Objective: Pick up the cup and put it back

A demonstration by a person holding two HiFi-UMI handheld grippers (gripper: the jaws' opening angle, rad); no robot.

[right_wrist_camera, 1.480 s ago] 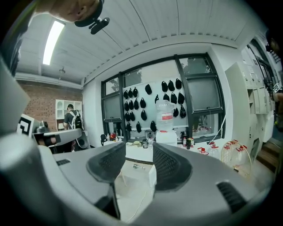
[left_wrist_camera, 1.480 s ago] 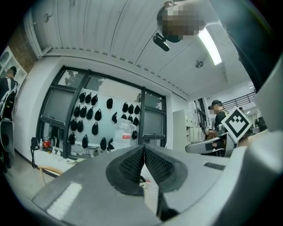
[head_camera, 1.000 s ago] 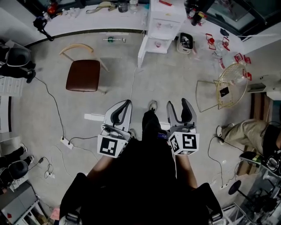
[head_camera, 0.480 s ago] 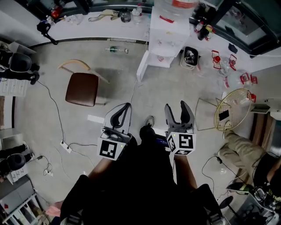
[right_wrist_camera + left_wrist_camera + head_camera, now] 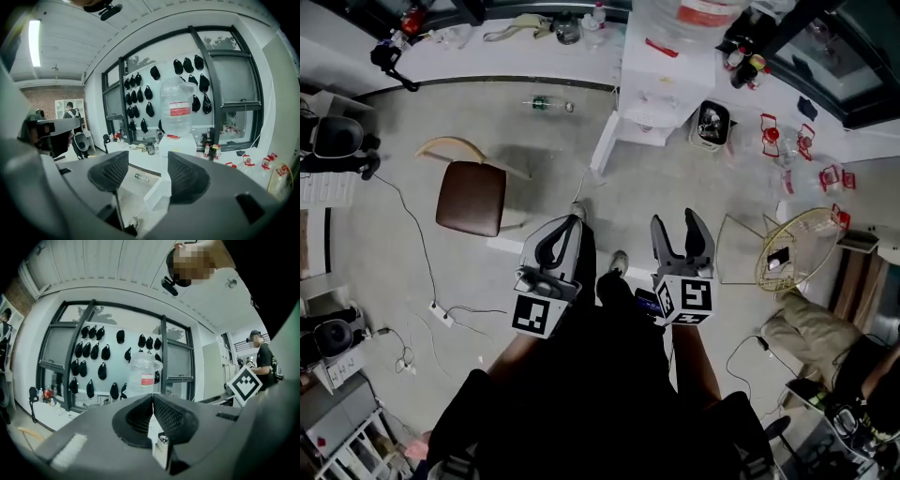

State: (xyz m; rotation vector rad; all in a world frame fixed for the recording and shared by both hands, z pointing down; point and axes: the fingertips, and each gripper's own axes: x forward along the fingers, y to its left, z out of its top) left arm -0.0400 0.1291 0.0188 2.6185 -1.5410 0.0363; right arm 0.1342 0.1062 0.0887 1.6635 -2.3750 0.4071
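**Both grippers empty, held over the floor, facing the counter**

- left gripper (image 5: 573,219): jaws closed tip to tip, pads meeting in its own view. Nothing between them.
- right gripper (image 5: 677,221): jaws clearly apart, a wide gap between the pads. The gap shows only floor and the white dispenser cabinet (image 5: 177,146) beyond, so no grip on anything.
- Both are held level at waist height, side by side, just in front of the person's dark clothing. Marker cubes face up and the jaws point toward the counter (image 5: 511,52). Neither touches anything.
- Cup: can't confirm it. The closest candidate is a small dark vessel (image 5: 150,148), upright on the counter just left of the cabinet. It's too small to say whether it's a cup, and it's well apart from both grippers.
- The dispenser cabinet carries a big clear water bottle (image 5: 178,108) with a red-and-white label, upright on top.
- Floor:
  - a brown-seat chair (image 5: 472,196) ahead of the left gripper
  - a small bottle (image 5: 549,104) lying on its side near the counter base
  - a power strip (image 5: 442,308) with cables, off to the left
  - a gold wire basket-like frame (image 5: 797,247) to the right
- Window wall behind the counter has rows of black caps (image 5: 140,100) hanging on it.
- A seated person's leg in tan trousers (image 5: 806,330) is at the right edge, near the gold frame.
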